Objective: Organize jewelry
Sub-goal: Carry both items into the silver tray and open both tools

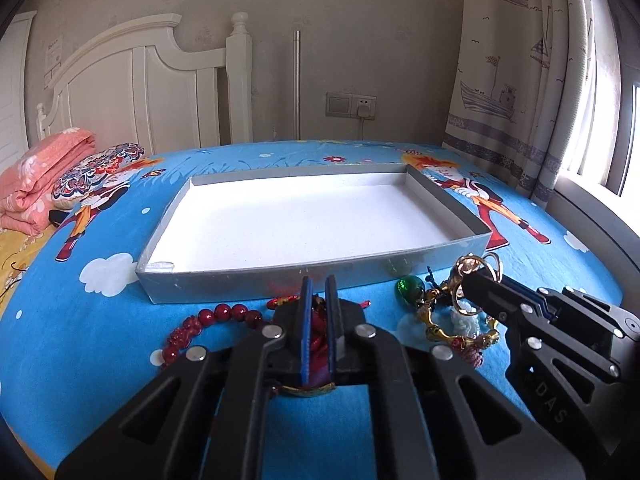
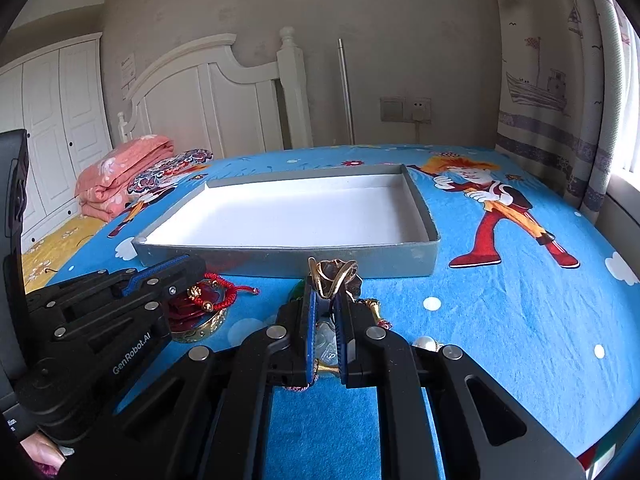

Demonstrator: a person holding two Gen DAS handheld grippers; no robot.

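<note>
A shallow grey tray [image 1: 224, 290] with a white floor lies on the blue bed cover; it also shows in the right wrist view [image 2: 256, 258]. My left gripper [image 1: 319, 286] is shut on a red and gold pendant [image 1: 318, 334] just before the tray's near wall. A red bead bracelet [image 1: 218, 318] lies to its left. My right gripper [image 2: 326, 290] is shut on a gold ring keychain [image 2: 334, 274], seen in the left wrist view too [image 1: 474, 270]. A green bead [image 1: 410, 288] and a white jade charm [image 1: 464, 322] lie under it. A red cord bracelet [image 2: 224, 286] lies by the left gripper.
A folded pink quilt [image 1: 40, 184] and a patterned pillow [image 1: 100, 170] lie at the far left. A white headboard [image 1: 160, 92] and a curtain [image 1: 520, 80] stand behind the bed. A pearl [image 2: 425, 343] lies right of my right gripper.
</note>
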